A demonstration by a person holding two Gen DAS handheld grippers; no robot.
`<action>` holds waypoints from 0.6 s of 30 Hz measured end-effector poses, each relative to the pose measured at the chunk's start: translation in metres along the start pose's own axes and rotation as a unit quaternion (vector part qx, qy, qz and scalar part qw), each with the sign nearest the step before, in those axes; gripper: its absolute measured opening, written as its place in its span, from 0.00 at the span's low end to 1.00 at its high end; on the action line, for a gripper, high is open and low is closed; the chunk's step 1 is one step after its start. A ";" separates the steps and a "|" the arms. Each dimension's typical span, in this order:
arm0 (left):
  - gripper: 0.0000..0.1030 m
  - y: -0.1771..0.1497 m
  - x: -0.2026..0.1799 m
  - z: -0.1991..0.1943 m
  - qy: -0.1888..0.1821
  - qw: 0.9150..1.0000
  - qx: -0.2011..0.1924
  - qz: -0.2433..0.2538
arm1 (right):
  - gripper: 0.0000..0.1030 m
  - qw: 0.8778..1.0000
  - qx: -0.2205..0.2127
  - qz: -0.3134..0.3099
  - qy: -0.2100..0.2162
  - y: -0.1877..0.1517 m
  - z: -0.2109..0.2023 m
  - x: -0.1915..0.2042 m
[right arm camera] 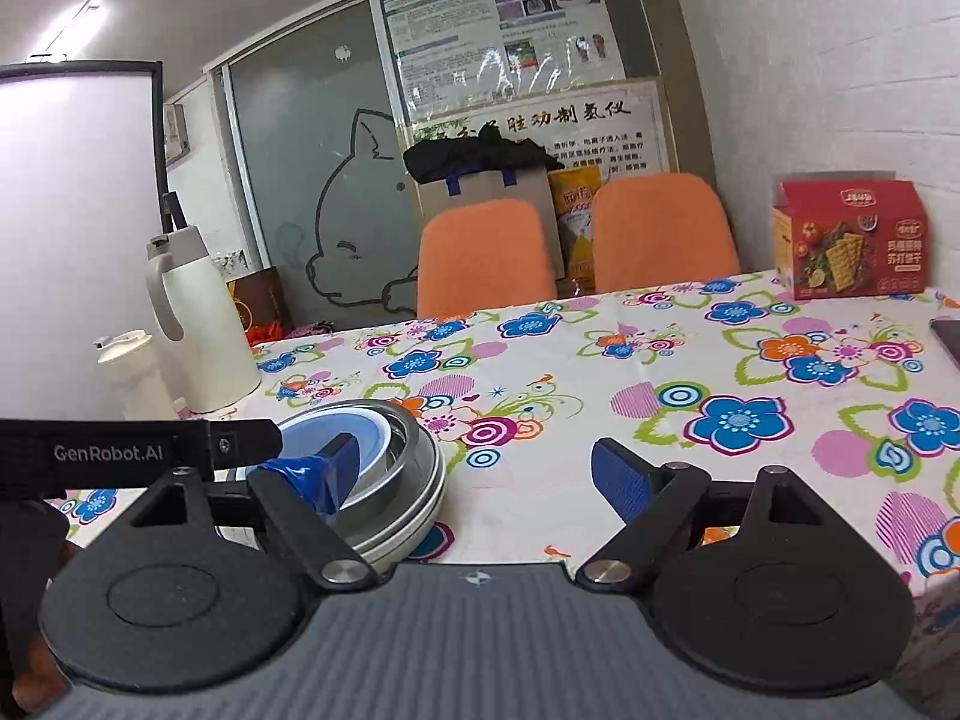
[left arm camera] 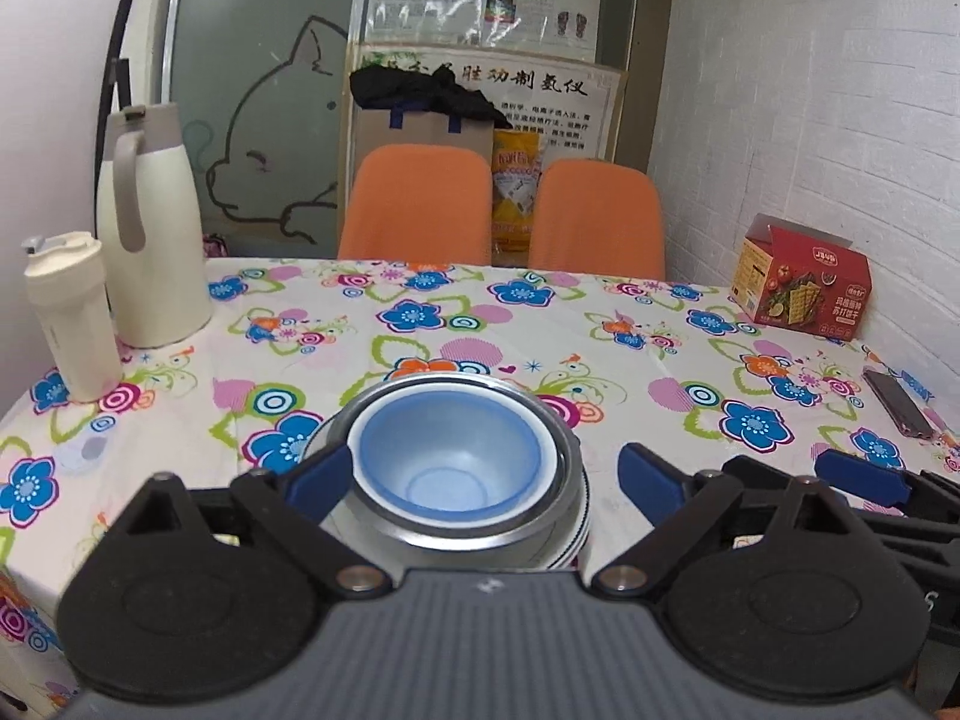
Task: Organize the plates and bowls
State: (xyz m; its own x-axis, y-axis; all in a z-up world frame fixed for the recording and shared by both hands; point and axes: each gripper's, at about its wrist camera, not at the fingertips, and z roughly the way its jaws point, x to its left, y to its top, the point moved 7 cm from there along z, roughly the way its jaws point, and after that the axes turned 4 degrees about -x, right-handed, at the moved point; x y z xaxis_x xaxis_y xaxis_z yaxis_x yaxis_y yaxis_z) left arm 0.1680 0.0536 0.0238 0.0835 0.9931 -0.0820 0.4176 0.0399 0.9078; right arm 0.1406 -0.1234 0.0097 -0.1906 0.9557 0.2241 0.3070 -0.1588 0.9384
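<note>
A light blue bowl [left arm camera: 450,456] sits nested in a metal bowl [left arm camera: 567,450], which rests on a small stack of white plates [left arm camera: 579,540] on the flowered tablecloth. My left gripper [left arm camera: 483,471] is open and straddles this stack: its left pad lies close to the metal rim, its right pad is well clear. In the right wrist view the same stack, blue bowl [right arm camera: 300,438] inside metal bowl [right arm camera: 414,441] on a plate [right arm camera: 420,519], lies at the left. My right gripper [right arm camera: 480,474] stands open over bare cloth just right of the stack, holding nothing.
A tall cream jug [left arm camera: 150,228] and a cream bottle [left arm camera: 69,318] stand at the table's left. A red cracker box [left arm camera: 801,282] and a dark phone [left arm camera: 897,405] are at the right by the wall. Two orange chairs [left arm camera: 420,204] stand behind the table.
</note>
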 end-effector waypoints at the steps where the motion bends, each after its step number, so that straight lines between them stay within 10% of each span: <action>1: 0.91 -0.004 -0.003 -0.006 0.003 1.000 -0.004 0.003 | 0.69 1.000 -0.003 0.003 -0.003 -0.003 -0.006 -0.002; 18: 0.91 -0.080 -0.022 -0.101 -0.005 0.999 -0.016 -0.028 | 0.70 0.997 -0.032 0.001 -0.066 -0.049 -0.107 -0.015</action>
State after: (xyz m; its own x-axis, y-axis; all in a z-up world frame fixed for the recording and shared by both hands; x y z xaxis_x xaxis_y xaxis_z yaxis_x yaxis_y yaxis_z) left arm 0.0417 0.0394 -0.0051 0.0709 0.9880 -0.1375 0.3930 0.0990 0.9142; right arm 0.0292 -0.1564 -0.0112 -0.0639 0.9789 0.1939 0.2473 -0.1727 0.9534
